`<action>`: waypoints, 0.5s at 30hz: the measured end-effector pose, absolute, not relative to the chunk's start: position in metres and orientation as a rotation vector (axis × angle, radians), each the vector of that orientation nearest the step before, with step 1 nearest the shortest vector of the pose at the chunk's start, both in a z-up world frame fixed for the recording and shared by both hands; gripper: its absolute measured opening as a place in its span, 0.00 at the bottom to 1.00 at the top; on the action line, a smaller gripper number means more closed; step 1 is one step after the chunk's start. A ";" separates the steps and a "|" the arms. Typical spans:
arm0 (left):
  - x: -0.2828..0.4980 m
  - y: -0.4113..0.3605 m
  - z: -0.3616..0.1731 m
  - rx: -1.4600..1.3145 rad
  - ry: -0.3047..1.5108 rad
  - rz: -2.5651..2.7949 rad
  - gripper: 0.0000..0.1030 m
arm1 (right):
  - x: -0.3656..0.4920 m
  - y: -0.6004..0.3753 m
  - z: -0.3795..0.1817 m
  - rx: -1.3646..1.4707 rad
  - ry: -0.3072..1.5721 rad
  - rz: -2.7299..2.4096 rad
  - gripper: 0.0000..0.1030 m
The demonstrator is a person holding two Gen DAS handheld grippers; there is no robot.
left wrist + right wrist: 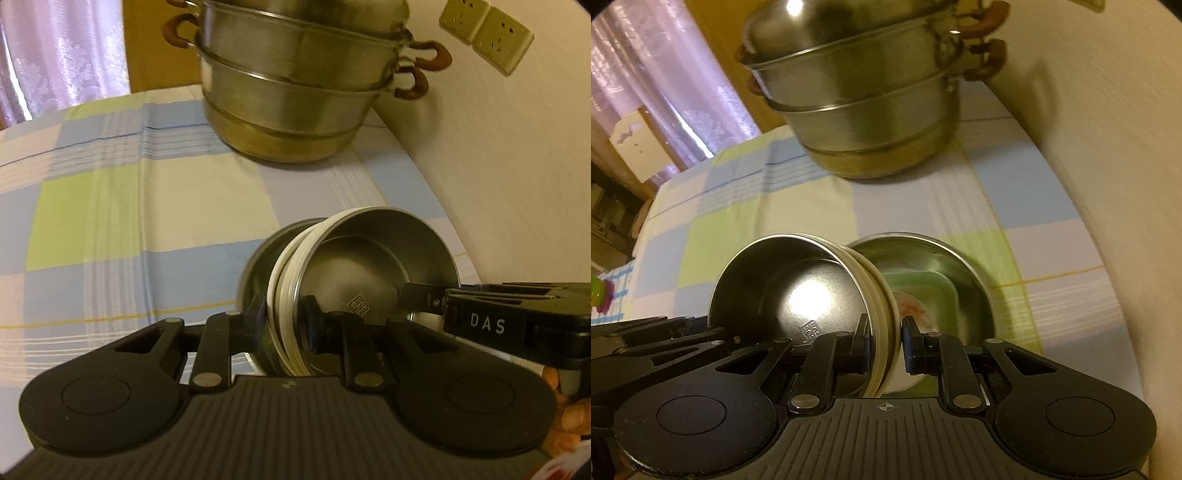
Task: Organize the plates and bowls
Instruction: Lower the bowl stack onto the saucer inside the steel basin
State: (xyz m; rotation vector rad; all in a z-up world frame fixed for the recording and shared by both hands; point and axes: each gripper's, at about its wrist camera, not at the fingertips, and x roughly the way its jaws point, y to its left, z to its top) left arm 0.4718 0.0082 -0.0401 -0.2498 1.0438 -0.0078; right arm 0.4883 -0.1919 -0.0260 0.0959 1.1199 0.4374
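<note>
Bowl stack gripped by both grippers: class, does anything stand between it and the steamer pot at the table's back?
Yes. A steel bowl holding a green dish sits on the cloth right behind the bowl stack. Beyond it, only checked cloth reaches the steamer pot.

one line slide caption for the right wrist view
Both grippers clamp opposite rims of a white-walled steel bowl above a steel dish, steamer pot behind.

Dim, warm light; motion blur, fisheye-bent edges, glare on the bowl (pixel 809 299).
</note>
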 end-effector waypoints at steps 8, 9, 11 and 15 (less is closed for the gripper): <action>0.496 -0.004 -0.059 -0.253 1.118 -0.026 0.17 | 0.508 -0.204 -0.045 0.092 1.195 0.405 0.17; 0.497 -0.005 -0.061 -0.251 1.125 -0.025 0.17 | 0.510 -0.204 -0.047 0.095 1.206 0.402 0.17; 0.500 -0.006 -0.065 -0.247 1.138 -0.027 0.17 | 0.513 -0.206 -0.052 0.099 1.222 0.398 0.16; 0.504 -0.006 -0.072 -0.255 1.158 -0.025 0.17 | 0.517 -0.206 -0.058 0.095 1.240 0.394 0.16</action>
